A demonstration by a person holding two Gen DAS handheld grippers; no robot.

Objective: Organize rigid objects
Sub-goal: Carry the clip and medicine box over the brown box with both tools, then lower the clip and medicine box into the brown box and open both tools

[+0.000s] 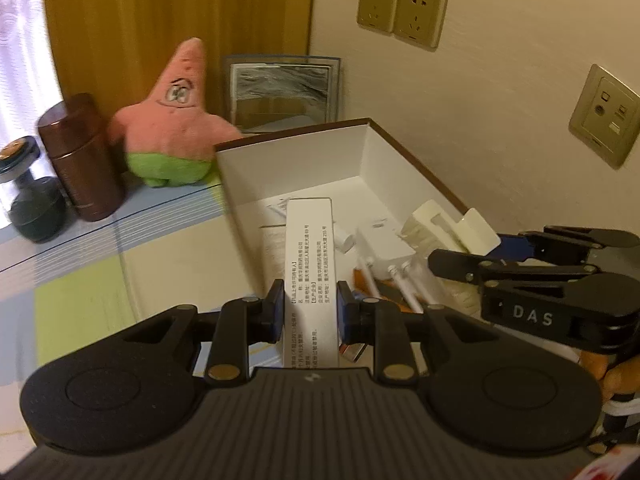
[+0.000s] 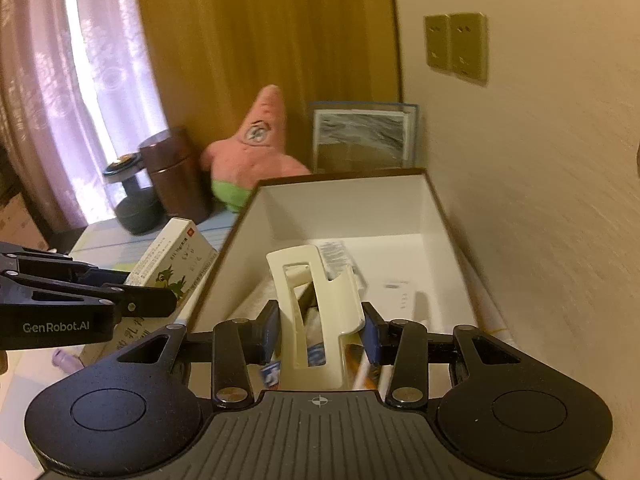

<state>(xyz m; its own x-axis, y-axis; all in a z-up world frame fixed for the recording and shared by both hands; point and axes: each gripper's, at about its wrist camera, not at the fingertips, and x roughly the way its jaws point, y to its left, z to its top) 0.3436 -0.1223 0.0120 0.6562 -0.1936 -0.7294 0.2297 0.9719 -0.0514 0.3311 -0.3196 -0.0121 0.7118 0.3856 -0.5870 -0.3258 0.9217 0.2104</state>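
My left gripper (image 1: 310, 308) is shut on a long white medicine box (image 1: 310, 240) with printed text, held over the near end of an open white storage box (image 1: 360, 152) with a brown rim. My right gripper (image 2: 322, 332) is shut on a cream hair claw clip (image 2: 316, 304), also above the storage box (image 2: 348, 208). In the left wrist view the right gripper (image 1: 468, 248) comes in from the right with the clip (image 1: 472, 228). In the right wrist view the left gripper (image 2: 136, 284) comes in from the left with the medicine box (image 2: 172, 264).
Several white tubes (image 1: 408, 284) and packets lie inside the storage box. Behind it stand a pink star plush (image 1: 176, 128), a brown canister (image 1: 80, 160), a dark dumbbell (image 1: 32, 204) and a framed picture (image 1: 280, 92). The wall with sockets (image 1: 400, 12) runs close on the right.
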